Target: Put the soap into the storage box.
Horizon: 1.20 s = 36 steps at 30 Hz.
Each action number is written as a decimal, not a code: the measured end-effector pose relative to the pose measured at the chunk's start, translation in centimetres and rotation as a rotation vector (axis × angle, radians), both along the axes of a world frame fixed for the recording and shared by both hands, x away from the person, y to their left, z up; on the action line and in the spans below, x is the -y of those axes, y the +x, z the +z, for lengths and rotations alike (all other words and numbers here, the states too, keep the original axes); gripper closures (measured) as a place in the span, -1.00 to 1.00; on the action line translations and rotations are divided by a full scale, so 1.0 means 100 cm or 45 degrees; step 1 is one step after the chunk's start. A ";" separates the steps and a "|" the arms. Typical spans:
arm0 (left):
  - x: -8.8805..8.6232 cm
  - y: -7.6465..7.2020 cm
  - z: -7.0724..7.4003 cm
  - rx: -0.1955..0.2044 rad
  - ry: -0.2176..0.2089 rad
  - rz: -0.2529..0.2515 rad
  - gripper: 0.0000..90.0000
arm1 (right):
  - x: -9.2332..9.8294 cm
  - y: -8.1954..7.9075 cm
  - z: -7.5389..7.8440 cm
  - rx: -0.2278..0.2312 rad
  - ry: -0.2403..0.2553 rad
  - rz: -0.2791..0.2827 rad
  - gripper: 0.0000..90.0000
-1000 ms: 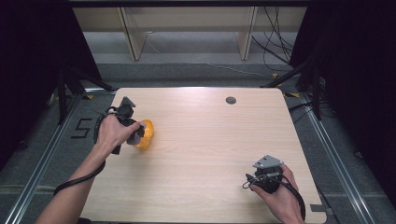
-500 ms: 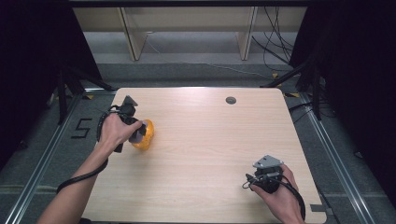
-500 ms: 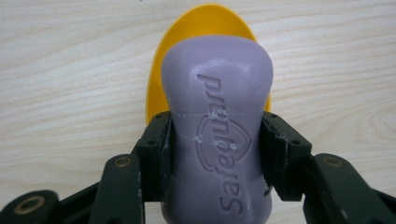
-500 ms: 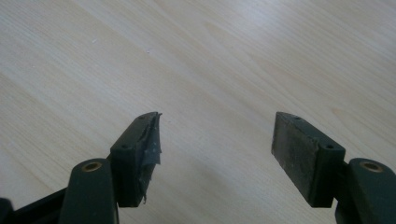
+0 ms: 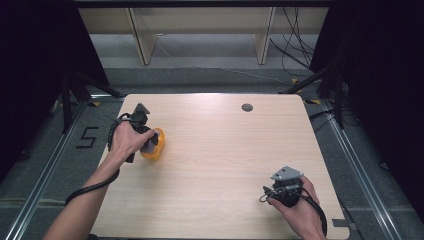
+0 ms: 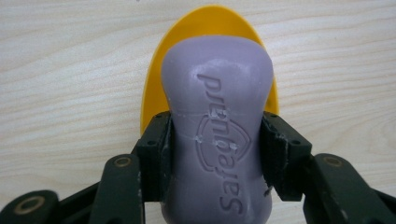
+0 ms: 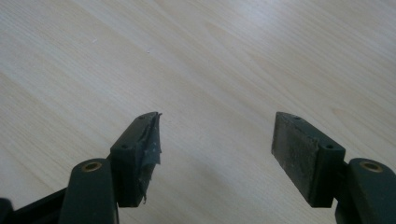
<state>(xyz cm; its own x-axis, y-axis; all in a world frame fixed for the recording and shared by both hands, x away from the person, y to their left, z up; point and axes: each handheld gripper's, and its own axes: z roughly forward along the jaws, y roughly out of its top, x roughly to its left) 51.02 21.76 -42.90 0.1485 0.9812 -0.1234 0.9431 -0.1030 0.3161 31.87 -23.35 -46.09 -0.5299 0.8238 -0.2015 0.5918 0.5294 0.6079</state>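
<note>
Between the two black jaws of the left gripper sits a lilac bar of soap, pinched across its narrow waist with both pads pressed against its sides; raised lettering and a shield mark run along its top face. Under and beyond the bar lies a yellow oval soap dish, its rim showing past the soap's far end and along the left side; whether the bar rests on the dish or is held just above it cannot be told. From the high view the left gripper is at the left edge of the wooden table, with the soap dish just right of the left hand. Well apart, at the near right corner, the right hand holds the right gripper, whose jaws stand wide apart over bare wood, touching nothing. A small dark round hole marks the table's far side.
</note>
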 end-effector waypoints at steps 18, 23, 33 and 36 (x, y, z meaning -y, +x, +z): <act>0.001 0.005 -0.010 0.004 0.016 0.005 0.08 | 0.000 0.000 0.000 0.001 -0.003 0.002 -0.26; 0.002 0.006 -0.011 0.020 0.019 0.001 0.08 | 0.000 0.000 -0.001 0.000 -0.004 0.002 -0.26; 0.003 0.007 -0.015 0.030 0.049 -0.016 0.08 | 0.000 0.000 -0.001 -0.001 -0.003 0.002 -0.26; 0.004 0.007 -0.016 0.029 0.057 -0.026 0.08 | -0.001 0.000 0.000 -0.018 0.010 -0.014 -0.26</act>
